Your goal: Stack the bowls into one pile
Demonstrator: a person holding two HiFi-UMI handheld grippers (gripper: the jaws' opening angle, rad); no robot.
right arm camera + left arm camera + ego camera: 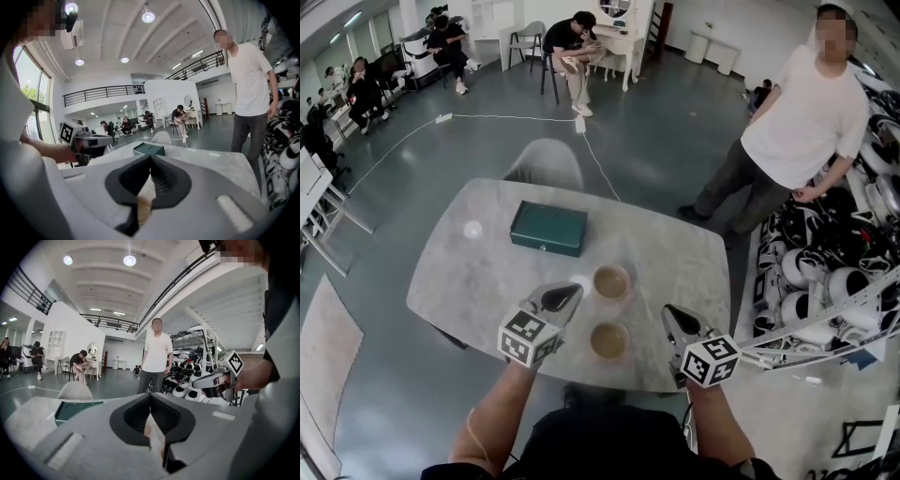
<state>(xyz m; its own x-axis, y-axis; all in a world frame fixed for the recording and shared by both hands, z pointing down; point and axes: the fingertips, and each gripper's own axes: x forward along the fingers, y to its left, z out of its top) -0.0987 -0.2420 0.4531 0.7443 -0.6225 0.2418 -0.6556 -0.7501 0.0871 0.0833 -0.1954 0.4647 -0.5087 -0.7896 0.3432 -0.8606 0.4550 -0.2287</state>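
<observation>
Showing brown insides, the near bowl (609, 339) and far bowl (611, 281) sit apart.

Marbled table (469, 281) holds green box (548, 228), far bowl (611, 281), near bowl (609, 340).

Bright, even and white throughout. Lit from round ceiling lamps (130, 260) high above the fingers (173, 416), with daylight from a tall window (28, 93) left of the right-hand fingers (166, 180). Blown out to pure white at each lamp. Only faint, soft shadows on the pale surface (469, 272) ahead of the fingers. Blurred at the fingers themselves, sharp well beyond them. Strongly bowed towards the edges, as in the curved railing (28, 287); black in the corners of both gripper views.
</observation>
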